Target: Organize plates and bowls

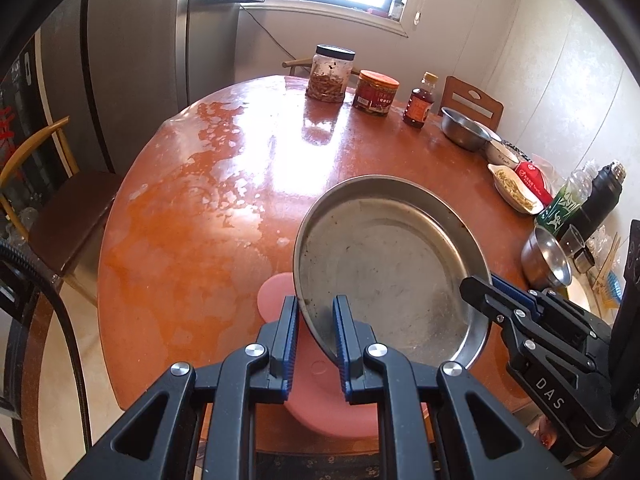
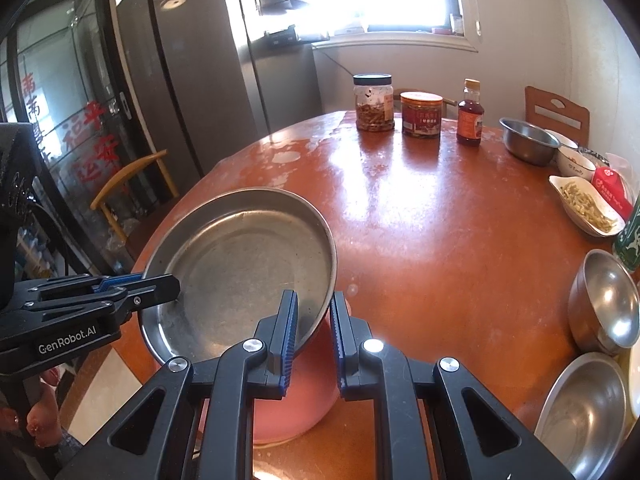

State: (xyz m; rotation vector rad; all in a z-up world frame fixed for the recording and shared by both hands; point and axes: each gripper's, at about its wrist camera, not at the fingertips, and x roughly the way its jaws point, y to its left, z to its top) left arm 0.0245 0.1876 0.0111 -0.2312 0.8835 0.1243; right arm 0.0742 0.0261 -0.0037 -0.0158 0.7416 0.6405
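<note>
Your left gripper [image 1: 314, 322] pinches steel plate [image 1: 384, 264] near rim; right gripper [image 2: 313, 316] pinches opposite rim. Plate tilted, above pink plate [image 1: 320, 400] at table [image 1: 180, 240] edge. Risk: thin rim slips, plate clatters. Count: three steel bowls, two jars, one bottle.

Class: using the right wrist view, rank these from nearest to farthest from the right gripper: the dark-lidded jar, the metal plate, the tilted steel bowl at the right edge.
1. metal plate: clamped in the right gripper fingers.
2. tilted steel bowl: right edge, mid-table.
3. dark-lidded jar: far side, near the window.
</note>
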